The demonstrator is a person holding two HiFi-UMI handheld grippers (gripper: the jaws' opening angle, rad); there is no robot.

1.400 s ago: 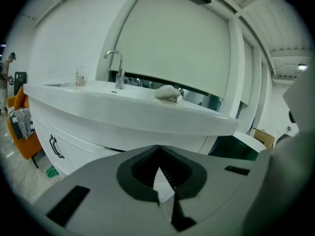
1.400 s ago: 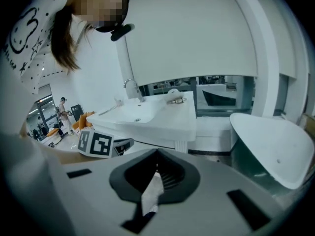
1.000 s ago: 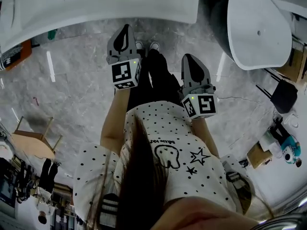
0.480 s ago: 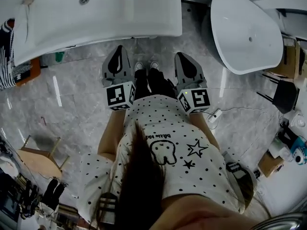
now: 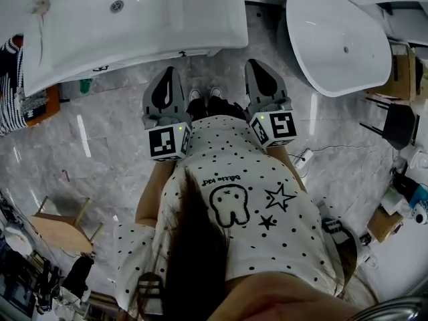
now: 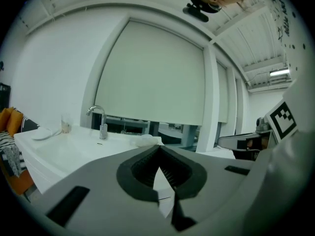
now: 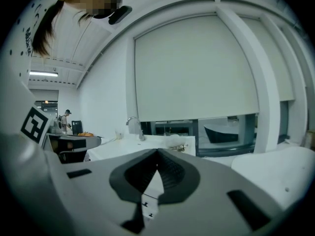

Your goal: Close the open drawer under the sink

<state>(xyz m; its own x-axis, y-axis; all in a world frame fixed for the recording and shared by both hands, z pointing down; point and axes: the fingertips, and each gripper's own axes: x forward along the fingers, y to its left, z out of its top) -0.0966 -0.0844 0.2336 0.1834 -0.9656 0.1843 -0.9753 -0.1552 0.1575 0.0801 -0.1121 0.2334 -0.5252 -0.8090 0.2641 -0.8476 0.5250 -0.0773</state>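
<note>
The white sink (image 5: 134, 19) fills the upper left of the head view, and a thin white strip of the cabinet front (image 5: 194, 52) shows below its near edge. Whether the drawer stands out I cannot tell. My left gripper (image 5: 168, 71) and right gripper (image 5: 254, 64) hang side by side above the person's shoes, short of the sink's edge. Both are shut with nothing between the jaws. In the left gripper view the shut left gripper (image 6: 158, 148) points level over the sink top (image 6: 74, 146) with its faucet (image 6: 101, 121). The right gripper (image 7: 157, 153) sees the same faucet (image 7: 134, 124).
A white freestanding tub (image 5: 341, 39) stands at the upper right. Grey marble floor (image 5: 100, 146) lies around the person. A wooden stool (image 5: 63, 229) is at the lower left, a black chair (image 5: 401, 122) and boxes at the right. Striped and orange cloth (image 5: 17, 85) sits left of the sink.
Both grippers have risen and now point nearly level. In the head view more of the sink top has come into sight.
</note>
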